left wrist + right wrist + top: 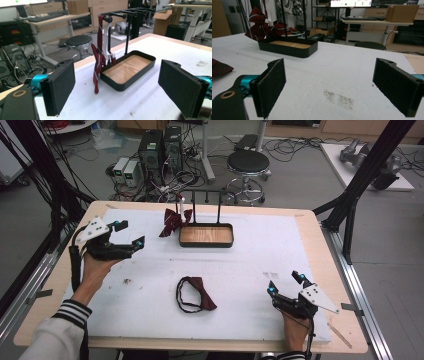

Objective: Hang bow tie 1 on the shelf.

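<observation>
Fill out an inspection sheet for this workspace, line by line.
Surface: white mat over a wooden table; small dark smudges on the mat.
Job's things: dark red bow tie lies flat near the mat's middle; a second bow tie hangs on the black rack above its wood-bottomed tray.
Clutter: nothing seen.
Grippers: left tool open, nothing between its jaws, near the hung tie; right tool open, nothing between its jaws, right of the flat tie.
Cables: black cable trails from the left tool.
Surroundings: stool, computers, floor wiring, black frame posts.
</observation>
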### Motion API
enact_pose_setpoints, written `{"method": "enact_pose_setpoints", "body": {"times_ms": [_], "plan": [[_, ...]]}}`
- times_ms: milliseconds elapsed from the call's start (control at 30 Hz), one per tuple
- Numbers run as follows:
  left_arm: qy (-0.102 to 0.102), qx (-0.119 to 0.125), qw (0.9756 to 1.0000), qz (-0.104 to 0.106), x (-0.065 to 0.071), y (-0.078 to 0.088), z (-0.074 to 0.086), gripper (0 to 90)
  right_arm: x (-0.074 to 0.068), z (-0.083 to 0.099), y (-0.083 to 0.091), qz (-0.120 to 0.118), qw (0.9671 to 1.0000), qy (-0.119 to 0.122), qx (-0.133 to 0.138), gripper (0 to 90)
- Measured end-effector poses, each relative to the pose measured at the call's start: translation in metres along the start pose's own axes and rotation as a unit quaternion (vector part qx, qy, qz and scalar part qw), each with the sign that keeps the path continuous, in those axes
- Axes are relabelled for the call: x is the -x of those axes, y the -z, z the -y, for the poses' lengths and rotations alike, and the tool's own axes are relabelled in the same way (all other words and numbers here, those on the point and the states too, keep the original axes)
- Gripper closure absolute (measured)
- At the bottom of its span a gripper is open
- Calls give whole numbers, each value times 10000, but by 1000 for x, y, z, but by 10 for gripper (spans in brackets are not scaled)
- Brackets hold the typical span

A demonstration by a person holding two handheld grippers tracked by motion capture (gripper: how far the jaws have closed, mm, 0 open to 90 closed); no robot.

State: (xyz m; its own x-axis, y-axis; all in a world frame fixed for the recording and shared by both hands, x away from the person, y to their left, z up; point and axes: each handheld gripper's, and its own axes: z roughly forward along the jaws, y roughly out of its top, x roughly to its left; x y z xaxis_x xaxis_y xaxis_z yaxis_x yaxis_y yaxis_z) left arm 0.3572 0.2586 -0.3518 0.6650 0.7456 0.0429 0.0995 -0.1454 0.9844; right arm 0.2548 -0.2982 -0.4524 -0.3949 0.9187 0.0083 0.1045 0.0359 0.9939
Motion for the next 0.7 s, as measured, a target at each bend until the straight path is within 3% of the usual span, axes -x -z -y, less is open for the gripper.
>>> {"method": "enact_pose_setpoints", "body": {"times_ms": [133,267,433,700], "plan": [[-64,171,9997,-132,7,24,18,146,0,0,0,18,10000,-23,-10,105],[85,395,9991,-157,15,42,31,146,1,0,0,43,10000,-27,7,105],[76,553,9983,-151,24,56,44,146,0,0,0,51,10000,-26,7,105],[143,553,9980,-288,32,68,67,146,0,0,0,50,10000,-26,13,105]]}}
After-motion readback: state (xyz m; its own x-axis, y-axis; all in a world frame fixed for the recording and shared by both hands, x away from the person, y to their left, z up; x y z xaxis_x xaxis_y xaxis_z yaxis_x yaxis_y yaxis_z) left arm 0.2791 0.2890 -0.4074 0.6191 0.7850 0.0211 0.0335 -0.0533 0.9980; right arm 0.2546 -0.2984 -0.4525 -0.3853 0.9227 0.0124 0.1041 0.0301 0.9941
